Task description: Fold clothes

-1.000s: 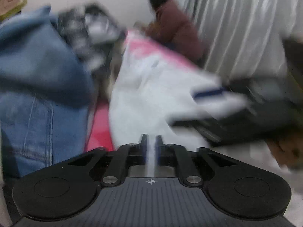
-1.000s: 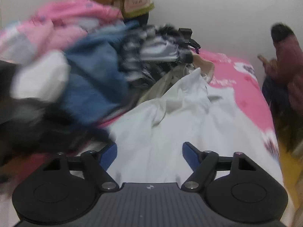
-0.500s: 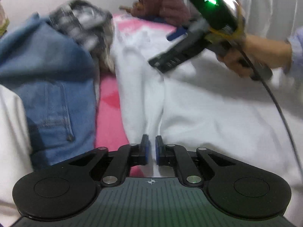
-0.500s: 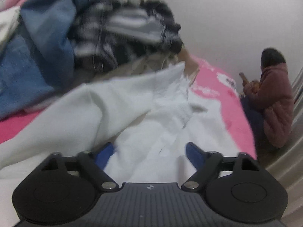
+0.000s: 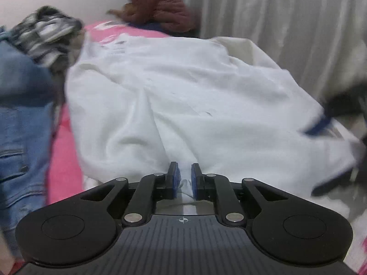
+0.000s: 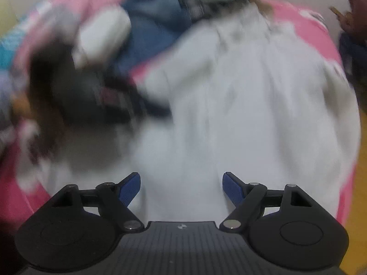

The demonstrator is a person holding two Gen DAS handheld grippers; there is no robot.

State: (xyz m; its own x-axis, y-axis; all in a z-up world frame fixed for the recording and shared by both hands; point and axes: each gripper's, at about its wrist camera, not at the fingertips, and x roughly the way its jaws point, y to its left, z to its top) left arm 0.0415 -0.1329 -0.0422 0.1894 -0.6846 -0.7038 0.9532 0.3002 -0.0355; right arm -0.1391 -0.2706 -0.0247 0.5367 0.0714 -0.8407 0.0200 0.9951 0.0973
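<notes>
White garment [image 5: 183,105] between left hand-held gripper [image 5: 182,178] pads

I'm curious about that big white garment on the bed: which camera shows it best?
The left wrist view: the white garment is sharp there, spread across the bed, its edge between the left gripper pads. The right wrist view shows it only as a blur.
</notes>
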